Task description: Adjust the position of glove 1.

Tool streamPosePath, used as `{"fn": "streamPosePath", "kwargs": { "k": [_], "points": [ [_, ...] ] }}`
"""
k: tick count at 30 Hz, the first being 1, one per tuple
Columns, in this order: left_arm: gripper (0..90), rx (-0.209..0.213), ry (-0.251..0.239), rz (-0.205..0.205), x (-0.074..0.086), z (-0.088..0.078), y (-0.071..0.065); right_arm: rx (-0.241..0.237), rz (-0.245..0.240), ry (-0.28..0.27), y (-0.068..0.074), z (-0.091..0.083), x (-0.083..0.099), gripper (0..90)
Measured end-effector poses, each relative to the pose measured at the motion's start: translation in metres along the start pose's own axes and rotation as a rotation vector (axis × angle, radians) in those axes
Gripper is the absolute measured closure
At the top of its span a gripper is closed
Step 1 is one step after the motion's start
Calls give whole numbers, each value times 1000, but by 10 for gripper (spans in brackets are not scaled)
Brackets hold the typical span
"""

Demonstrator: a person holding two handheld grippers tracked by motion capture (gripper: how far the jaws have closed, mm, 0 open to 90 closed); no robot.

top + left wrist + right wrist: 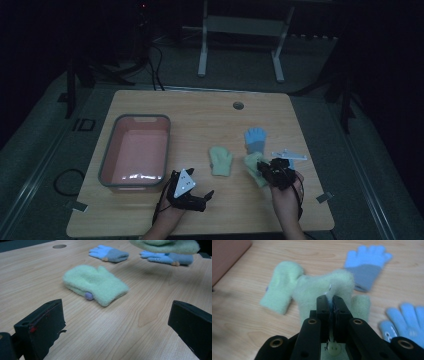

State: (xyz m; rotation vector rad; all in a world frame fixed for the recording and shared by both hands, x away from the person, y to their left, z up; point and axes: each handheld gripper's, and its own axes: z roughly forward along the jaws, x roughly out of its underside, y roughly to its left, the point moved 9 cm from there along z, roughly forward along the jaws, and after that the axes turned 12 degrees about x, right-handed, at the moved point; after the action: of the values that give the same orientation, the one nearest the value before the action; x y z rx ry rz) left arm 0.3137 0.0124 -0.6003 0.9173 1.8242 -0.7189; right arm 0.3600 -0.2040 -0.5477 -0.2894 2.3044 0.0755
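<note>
Claw work first: the right claw [331, 305] is clamped on the edge of a fuzzy green mitten [324, 290], a white tag poking up between the pads, and the mitten hangs off the worktop [200, 110] near the front right. The left claw [117, 322] stands wide open with nothing between its jaws, low over the wood just right of the pink tub [111, 150].

The held mitten looks very light, soft and floppy; it should sag and swing from a single pinch, and a grip on the fleece alone could slip, so taking it at the cuff hem or through both layers seems safest. Nothing about it looks breakable.

Its partner, a second green mitten [95, 285], lies flat near the middle of the worktop, cuff toward the left claw, with bare wood all around it. Two blue gloves [368, 265] [409, 322] lie to the right, one of them just below the hanging mitten, so a low swing could drag it. The tub's rim is the one raised edge to clear; the front edge is near both hands.
</note>
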Motion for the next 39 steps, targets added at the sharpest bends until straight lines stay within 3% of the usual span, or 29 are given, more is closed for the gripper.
{"fn": "streamPosePath", "kwargs": {
  "k": [4, 8, 9, 12, 17, 22, 25, 27, 28, 29, 32, 37, 38, 39],
  "points": [
    [9, -1, -1, -5, 0, 0, 0, 51, 31, 8, -1, 6, 14, 854],
    [9, -2, -2, -7, 0, 0, 1, 56, 79, 25, -3, 14, 24, 854],
    [9, -3, -2, -6, 0, 0, 1, 64, 117, 26, -6, 19, 29, 853],
    [9, -2, -3, -7, 0, 0, 1, 89, 144, 30, -10, 25, 36, 851],
    [9, -2, -3, -11, 0, 0, 1, 113, 136, 54, -14, 39, 47, 836],
    [9, -2, -3, -11, 0, 0, 1, 111, 123, 50, -14, 41, 48, 822],
    [9, -1, -3, -10, 0, 0, 1, 89, 116, 51, -14, 40, 47, 750],
    [9, -1, -4, -10, 0, 0, 1, 80, 71, 32, -13, 37, 42, 691],
    [9, 0, -4, -11, 0, 0, 1, 72, 3, 28, -14, 34, 36, 655],
    [9, 1, -3, -10, 0, 0, 1, 72, 3, 28, -14, 34, 36, 655],
    [9, 2, -4, -12, 0, 0, 1, 42, -87, 14, -19, 32, 27, 665],
    [9, -1, -3, -11, 0, 0, 1, -84, -251, -15, -23, 26, 22, 673],
    [9, -1, -3, -11, 0, 0, 1, -84, -251, -15, -23, 26, 22, 673],
    [9, -2, -3, -10, 0, 0, 1, -131, -327, -18, -26, 25, 26, 684]
  ]
}}
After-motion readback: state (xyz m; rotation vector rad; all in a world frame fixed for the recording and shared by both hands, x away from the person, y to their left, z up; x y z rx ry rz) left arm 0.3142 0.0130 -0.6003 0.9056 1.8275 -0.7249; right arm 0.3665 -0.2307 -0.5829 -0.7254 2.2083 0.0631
